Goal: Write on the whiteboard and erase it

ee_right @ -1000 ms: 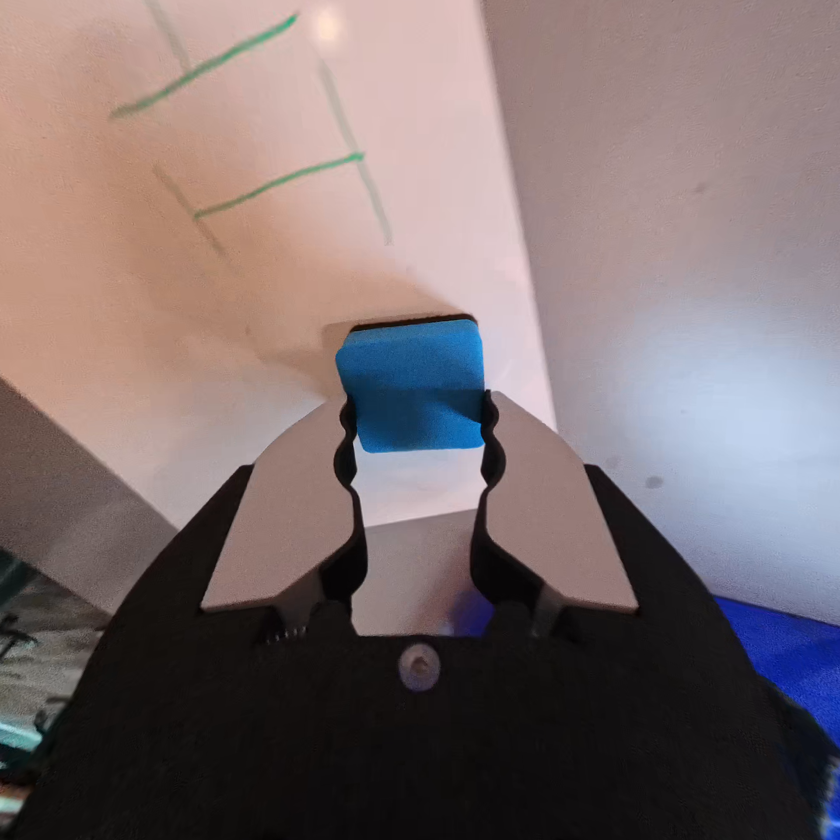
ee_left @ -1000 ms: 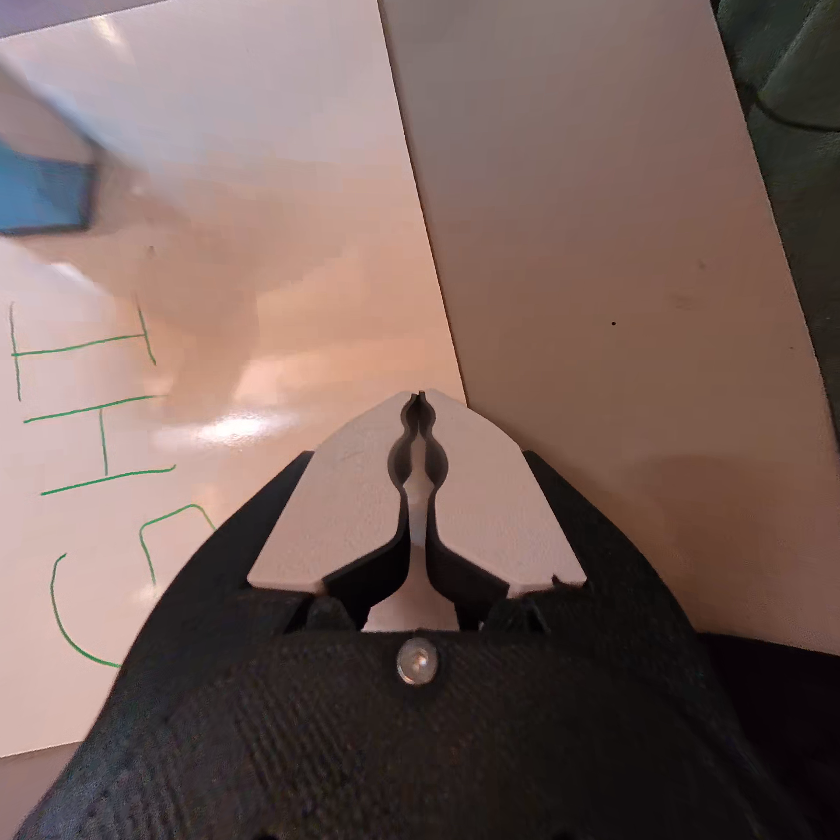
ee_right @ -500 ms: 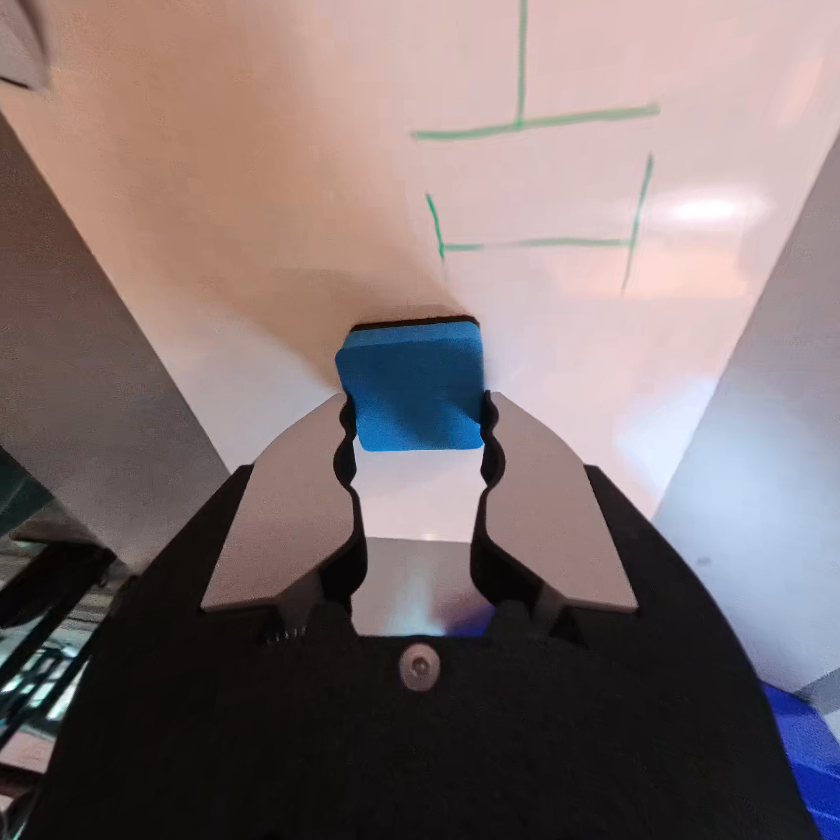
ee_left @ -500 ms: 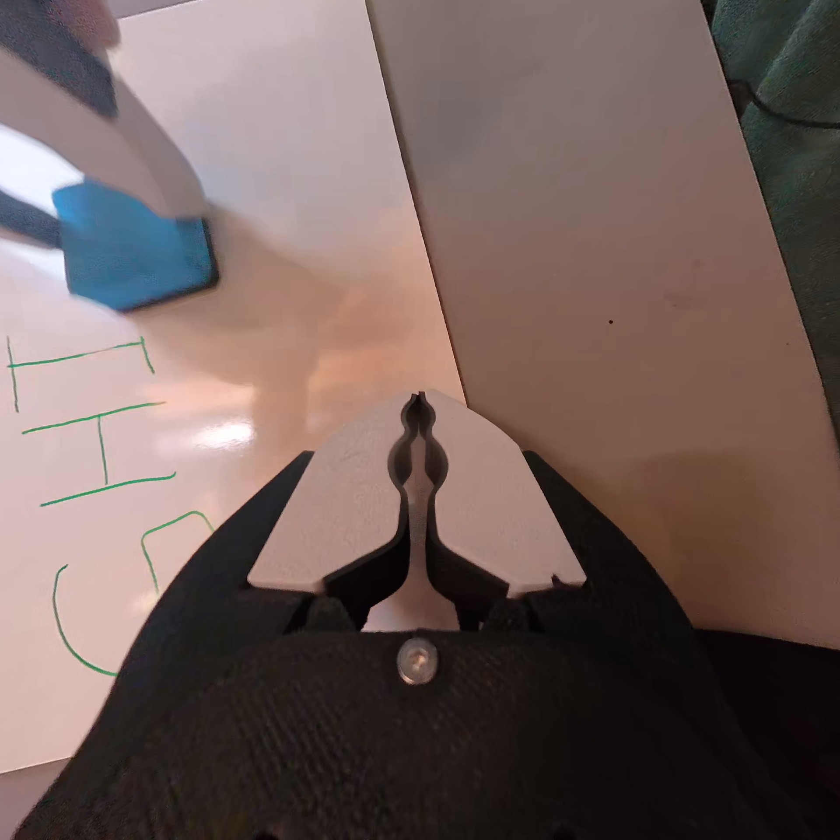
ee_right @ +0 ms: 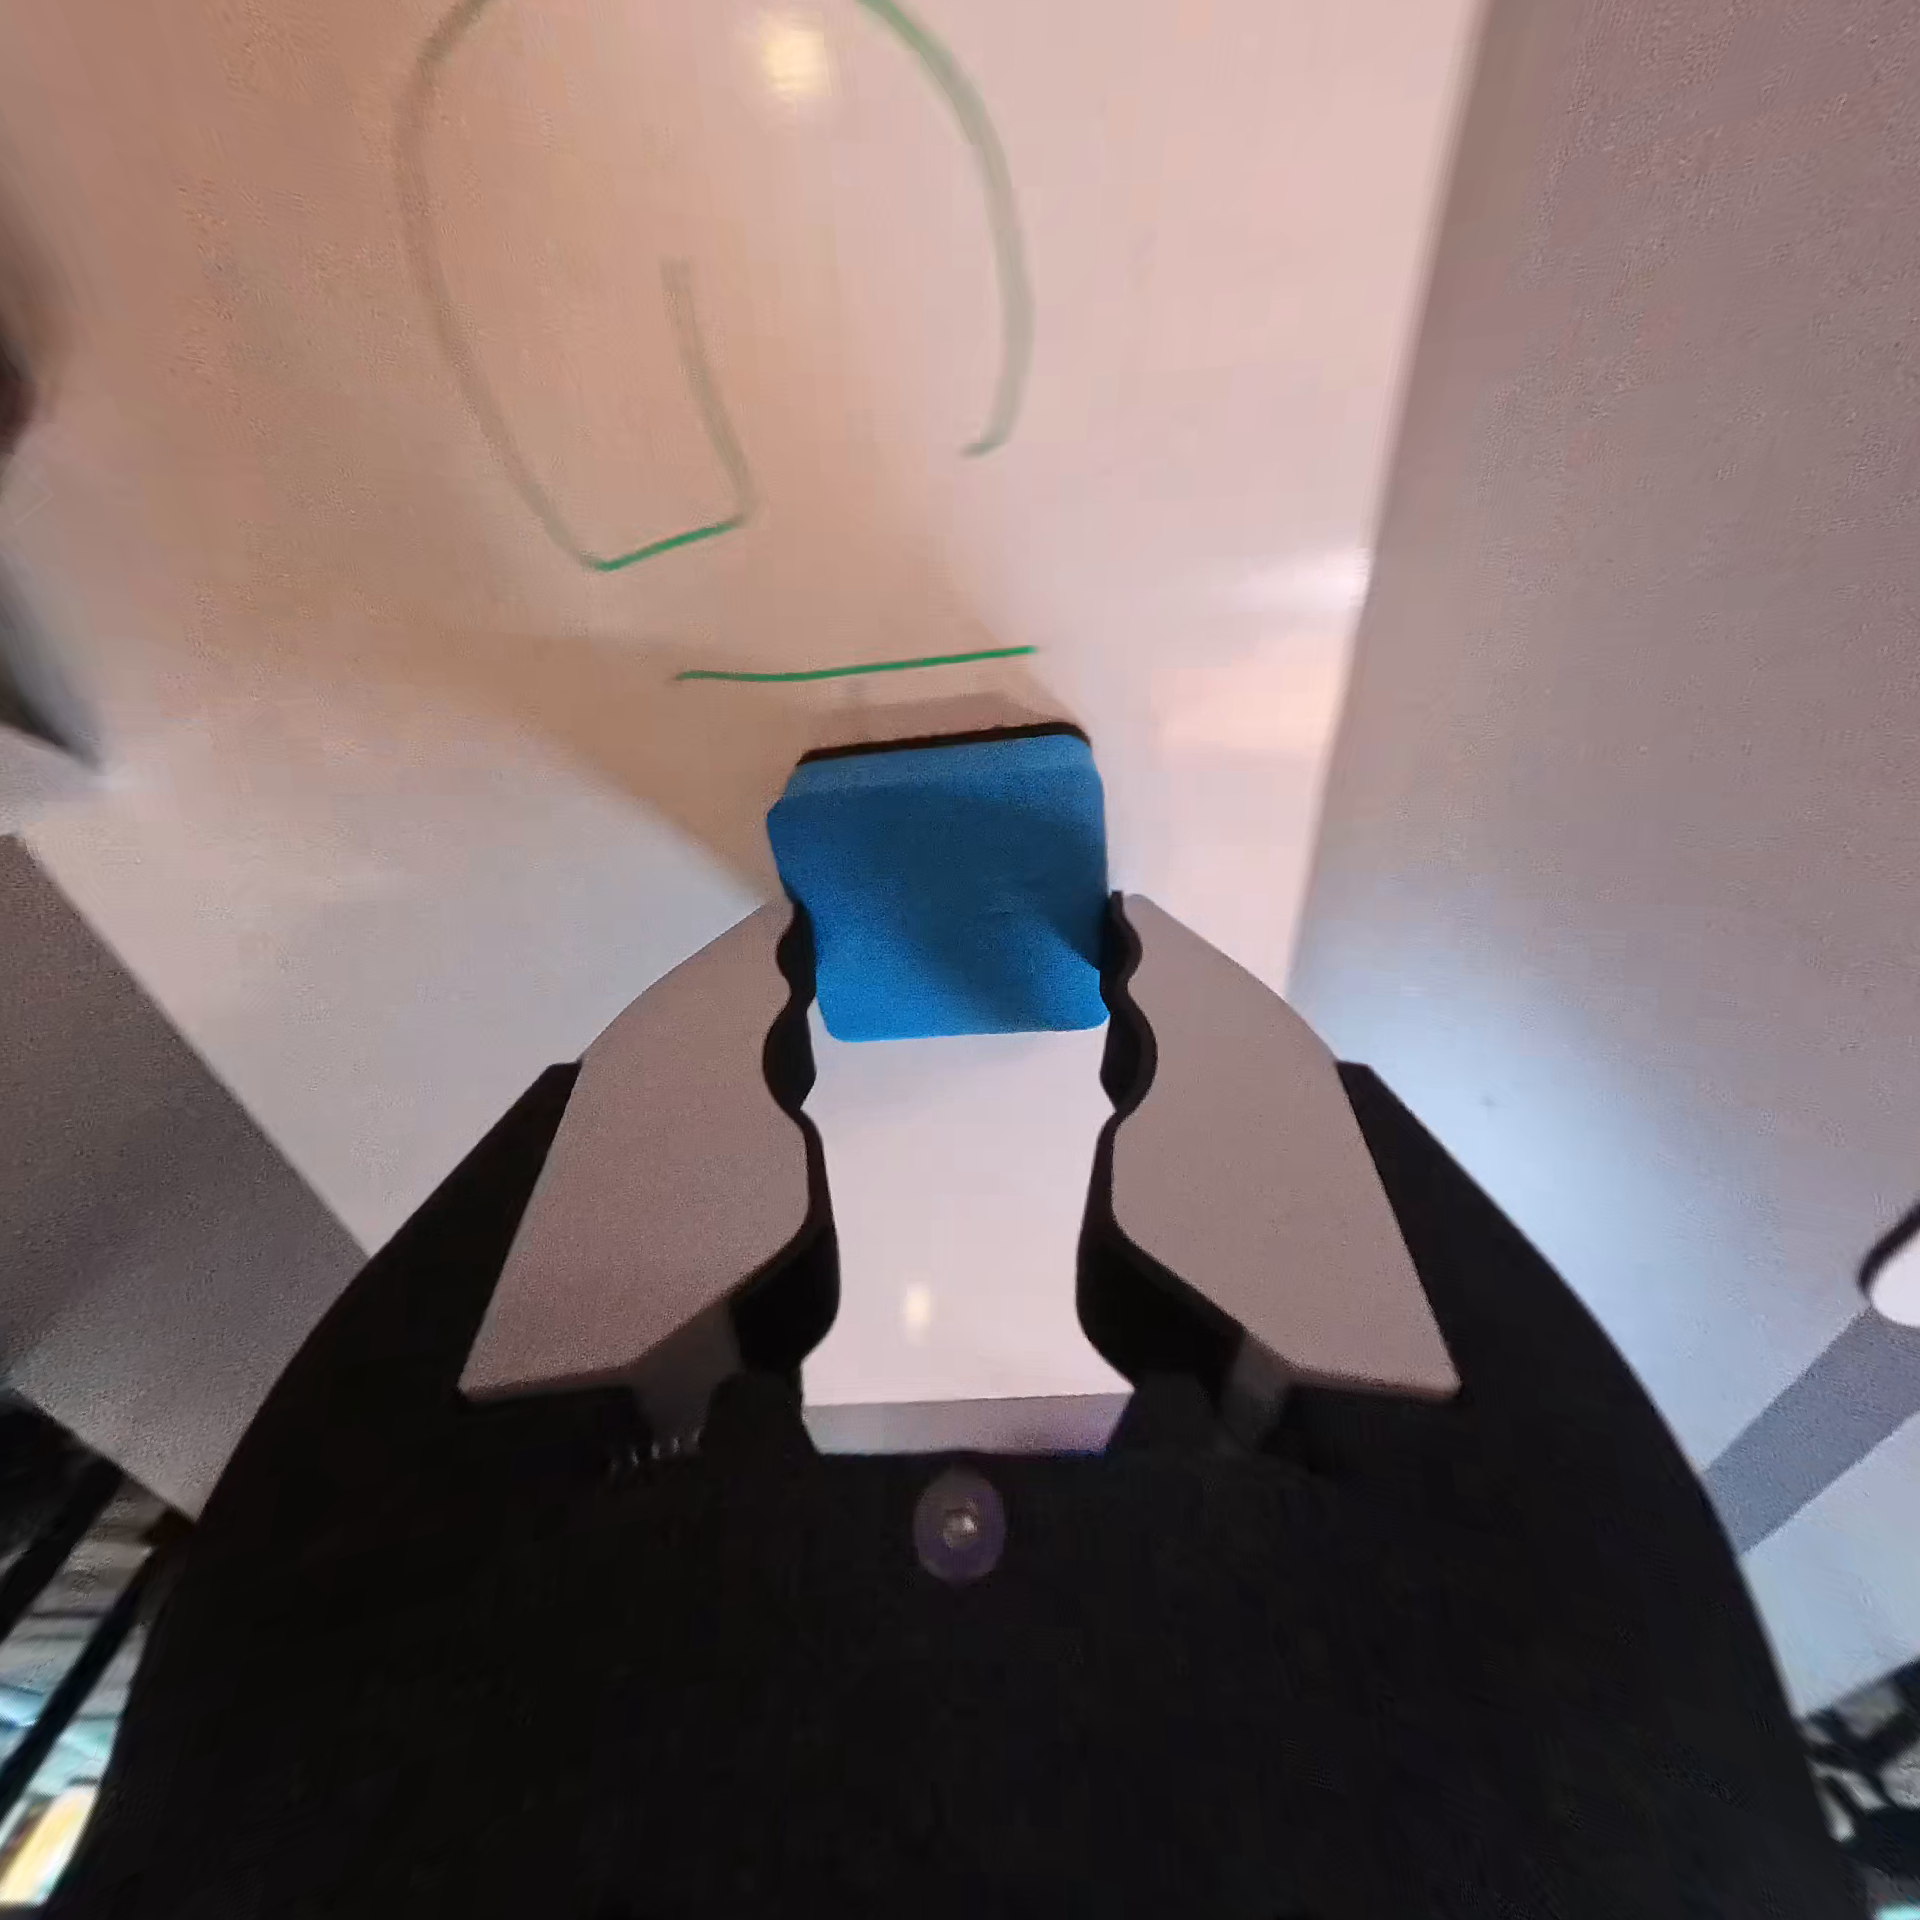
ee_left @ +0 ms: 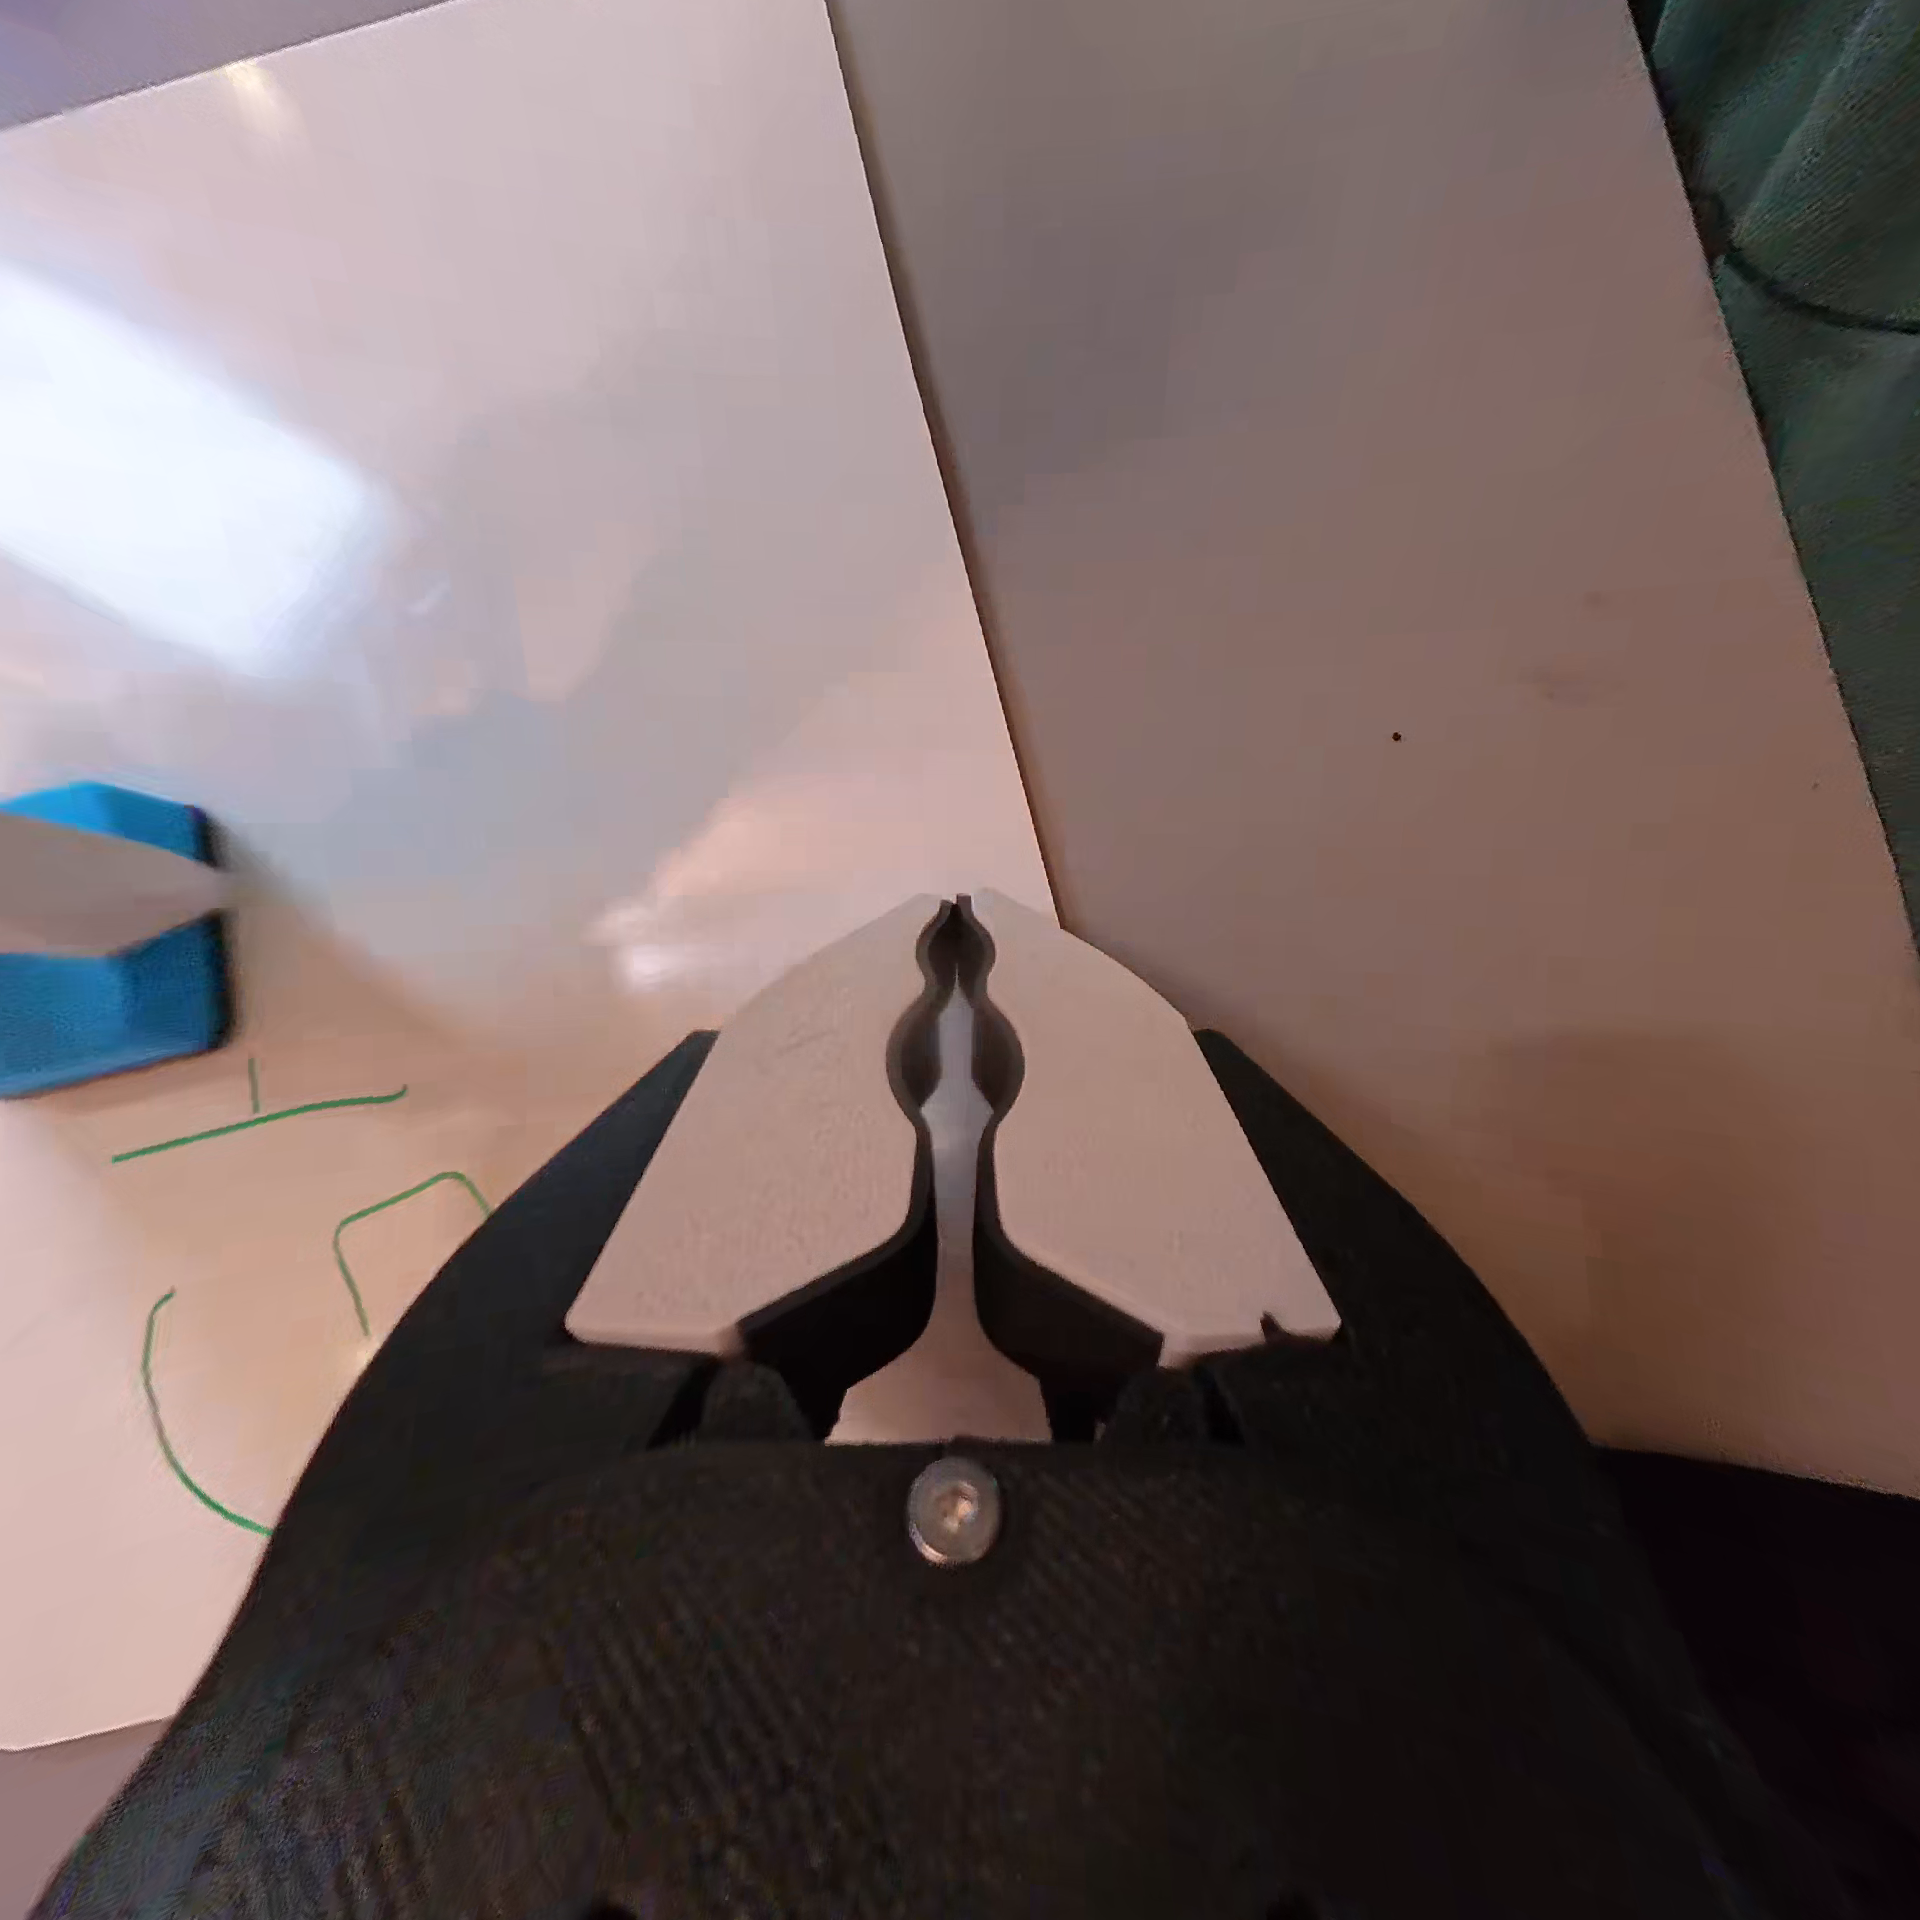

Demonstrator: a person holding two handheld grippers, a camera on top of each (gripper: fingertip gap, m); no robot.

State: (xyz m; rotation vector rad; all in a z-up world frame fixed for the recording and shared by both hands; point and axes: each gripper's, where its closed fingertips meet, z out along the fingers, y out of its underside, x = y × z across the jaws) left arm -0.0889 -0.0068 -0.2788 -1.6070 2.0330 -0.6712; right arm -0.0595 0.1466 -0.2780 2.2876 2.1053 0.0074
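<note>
A white whiteboard (ee_left: 540, 436) lies flat on a pale table, with green marker strokes (ee_left: 260, 1117) on its near left part. My right gripper (ee_right: 948, 914) is shut on a blue square eraser (ee_right: 935, 894) and presses it on the whiteboard (ee_right: 260, 727), just short of a green line (ee_right: 852, 665) and a curved stroke (ee_right: 997, 260). The eraser also shows at the left edge of the left wrist view (ee_left: 114, 997), held by the right gripper's fingers (ee_left: 94, 883). My left gripper (ee_left: 956, 909) is shut and empty, at the board's right edge.
The pale table top (ee_left: 1403, 520) runs to the right of the board. Green fabric (ee_left: 1829, 208) lies past the table's right edge. In the right wrist view a grey surface (ee_right: 1662, 623) borders the board on the right and a blurred white object (ee_right: 1896, 1278) sits at the right edge.
My right gripper has swept the eraser down over the green writing. The upper strokes are gone; only one line, a short stub and the lower curved strokes are left. The left gripper has stayed put.
</note>
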